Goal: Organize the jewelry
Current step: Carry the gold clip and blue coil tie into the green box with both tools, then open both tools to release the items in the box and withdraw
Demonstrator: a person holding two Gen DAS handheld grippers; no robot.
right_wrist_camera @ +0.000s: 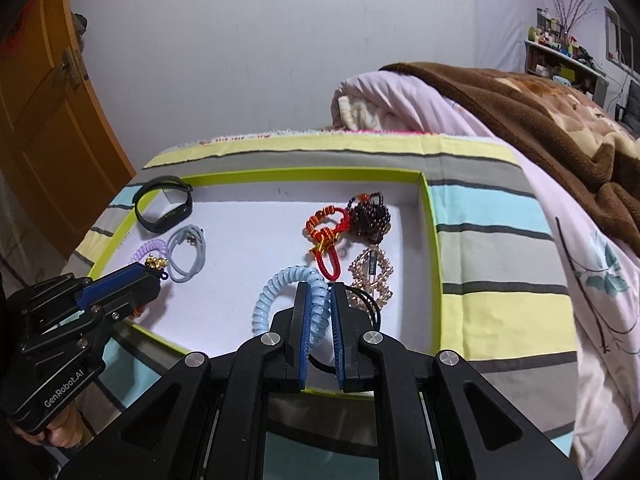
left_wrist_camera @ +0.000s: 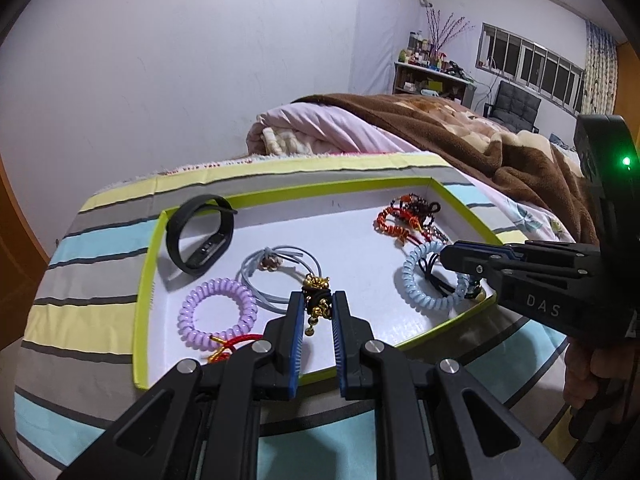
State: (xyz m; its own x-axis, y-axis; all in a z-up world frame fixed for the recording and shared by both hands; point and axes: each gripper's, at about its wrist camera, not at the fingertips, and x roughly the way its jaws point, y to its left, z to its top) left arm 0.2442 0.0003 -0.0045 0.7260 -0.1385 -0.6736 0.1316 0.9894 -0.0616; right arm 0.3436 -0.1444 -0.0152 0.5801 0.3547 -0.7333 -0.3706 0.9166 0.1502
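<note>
Left gripper [left_wrist_camera: 317, 306] clamps the black-and-gold bell charm [left_wrist_camera: 317, 295] at its tips; right gripper [right_wrist_camera: 319, 294] pinches the blue coil tie [right_wrist_camera: 276, 292]. Both over the tray [right_wrist_camera: 434, 240]. Risk: black cords [right_wrist_camera: 370, 306] beside right tips snag, dragging neighbours along

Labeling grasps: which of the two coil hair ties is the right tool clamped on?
The light blue coil hair tie, on the tray's right side, pinched in the right tool. The purple coil hair tie lies free near the left tool.
</note>
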